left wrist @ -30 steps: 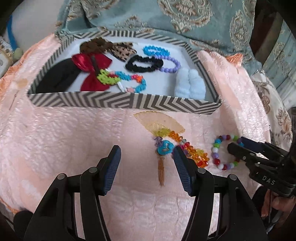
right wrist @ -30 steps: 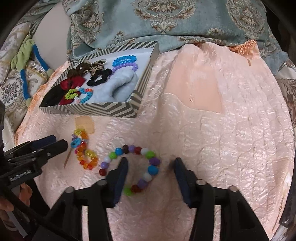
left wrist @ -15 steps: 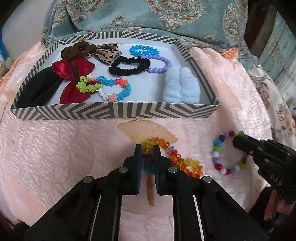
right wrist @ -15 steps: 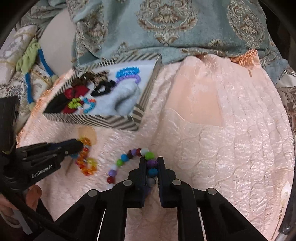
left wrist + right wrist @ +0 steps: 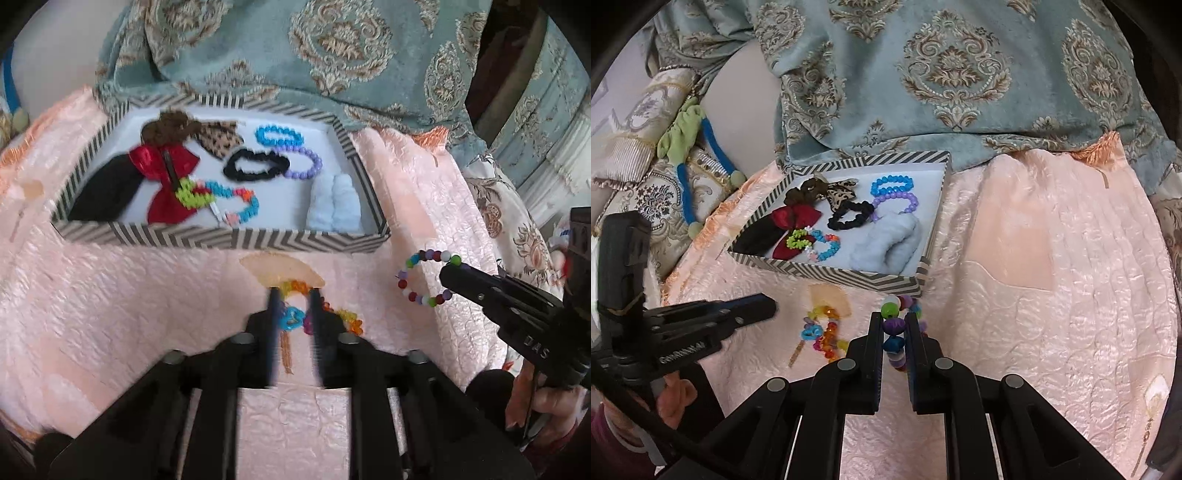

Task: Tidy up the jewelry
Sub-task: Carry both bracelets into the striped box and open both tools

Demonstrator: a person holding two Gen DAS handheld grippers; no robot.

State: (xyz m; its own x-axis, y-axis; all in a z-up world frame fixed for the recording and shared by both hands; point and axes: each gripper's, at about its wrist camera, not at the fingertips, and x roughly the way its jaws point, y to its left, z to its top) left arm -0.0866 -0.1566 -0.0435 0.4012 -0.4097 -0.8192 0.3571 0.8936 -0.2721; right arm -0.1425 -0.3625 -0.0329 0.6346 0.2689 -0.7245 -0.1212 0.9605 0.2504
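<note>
A striped box (image 5: pixel 221 238) (image 5: pixel 831 271) holds bows, scrunchies and bead bracelets. In front of it on the peach quilt lies an orange-and-yellow bead bracelet (image 5: pixel 347 317) (image 5: pixel 827 336) with a blue charm and a tassel, beside a translucent fan piece (image 5: pixel 280 271). My left gripper (image 5: pixel 294 295) (image 5: pixel 772 306) straddles this bracelet; its jaws are opening and the pads do not press it. My right gripper (image 5: pixel 894 317) (image 5: pixel 445 273) is shut on a multicoloured round-bead bracelet (image 5: pixel 894 326) (image 5: pixel 424 277), which hangs lifted off the quilt near the box's right front corner.
Inside the box lie a red bow (image 5: pixel 164 166), a black scrunchie (image 5: pixel 255 166), blue and purple bracelets and a pale blue cloth (image 5: pixel 334 205). Teal patterned fabric (image 5: pixel 960 74) rises behind the box. Cushions with a green-and-blue cord (image 5: pixel 683 147) lie at the left.
Both grippers shut on their bracelets, then rose. The left one's jaws have since parted and its bracelet stays on the quilt. The right one has lifted the round-bead bracelet toward the box.
</note>
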